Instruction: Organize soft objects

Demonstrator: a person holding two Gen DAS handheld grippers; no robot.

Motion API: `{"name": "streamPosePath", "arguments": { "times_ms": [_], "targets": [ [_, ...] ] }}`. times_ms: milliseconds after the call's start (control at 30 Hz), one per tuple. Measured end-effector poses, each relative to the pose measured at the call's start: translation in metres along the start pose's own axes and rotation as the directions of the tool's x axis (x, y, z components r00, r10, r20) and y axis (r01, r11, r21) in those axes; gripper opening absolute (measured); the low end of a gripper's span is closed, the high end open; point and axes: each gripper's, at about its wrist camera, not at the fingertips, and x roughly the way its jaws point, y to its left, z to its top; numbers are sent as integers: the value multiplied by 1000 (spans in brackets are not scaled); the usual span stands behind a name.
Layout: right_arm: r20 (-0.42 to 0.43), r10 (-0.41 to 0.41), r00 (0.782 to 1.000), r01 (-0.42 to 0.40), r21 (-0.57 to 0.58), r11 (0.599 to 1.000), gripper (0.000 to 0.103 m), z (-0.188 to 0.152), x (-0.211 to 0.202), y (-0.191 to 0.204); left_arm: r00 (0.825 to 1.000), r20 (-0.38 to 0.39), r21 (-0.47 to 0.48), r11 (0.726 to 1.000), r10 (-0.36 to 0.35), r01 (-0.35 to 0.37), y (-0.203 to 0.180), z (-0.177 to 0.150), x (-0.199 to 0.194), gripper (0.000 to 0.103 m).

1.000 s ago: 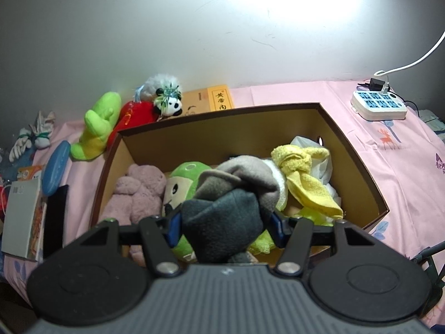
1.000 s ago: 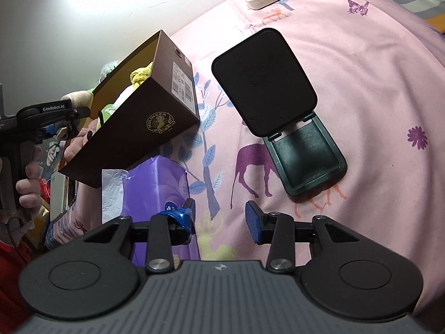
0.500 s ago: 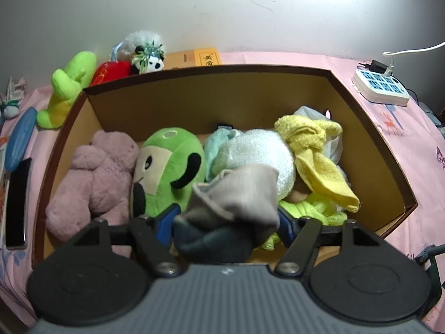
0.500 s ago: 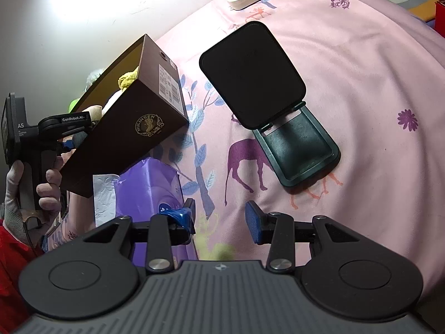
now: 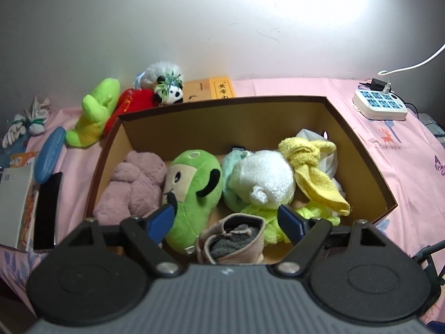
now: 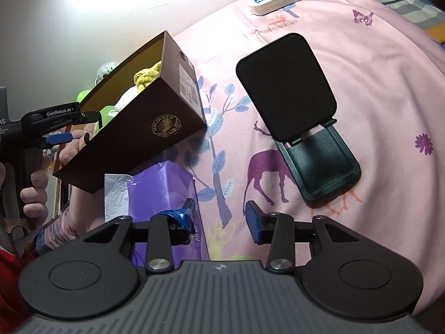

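A brown cardboard box [image 5: 361, 150] on the pink bed holds a green plush [image 5: 194, 189], a mauve plush [image 5: 133, 186], a white fluffy ball [image 5: 264, 178] and a yellow towel [image 5: 314, 167]. A grey and beige soft bundle [image 5: 232, 236] lies at the box's near wall. My left gripper [image 5: 226, 214] hangs just above it; its jaws are opening and the pads stand clear of the bundle. A lime plush [image 5: 94, 114], a red plush [image 5: 133, 103] and a panda [image 5: 169, 89] lie outside, behind the box. My right gripper [image 6: 219, 217] is open over the sheet, holding nothing.
A white power strip [image 5: 381, 105] lies at the far right. A black folding stand [image 6: 294, 117] sits right of the box [image 6: 133, 144]. A purple packet [image 6: 164, 194] lies under my right gripper's left finger. Books, a blue disc [image 5: 48, 158] and a black slab [image 5: 47, 208] crowd the left.
The left jaws have spread and let go of the grey bundle, which now lies in the box's front. The left view pushed in over the box, then drew back. The right gripper stayed put.
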Motion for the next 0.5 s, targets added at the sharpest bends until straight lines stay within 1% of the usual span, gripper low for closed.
{"name": "streamPosePath", "arguments": {
  "times_ms": [267, 400, 467, 500],
  "targets": [
    [24, -8, 1000, 10, -101, 995, 24, 1, 0, 19, 999, -3, -20, 999, 32, -32, 6, -20, -35, 82],
    [20, -6, 1000, 9, -152, 988, 24, -1, 2, 24, 998, -10, -41, 997, 61, -61, 10, -39, -57, 82],
    [4, 9, 1000, -8, -169, 986, 24, -1, 3, 24, 997, -7, -40, 996, 75, -75, 8, -51, -70, 83],
    [-1, 16, 1000, -16, -180, 983, 24, 0, 3, 24, 996, -4, -37, 995, 93, -93, 7, -57, -75, 84]
  ]
}}
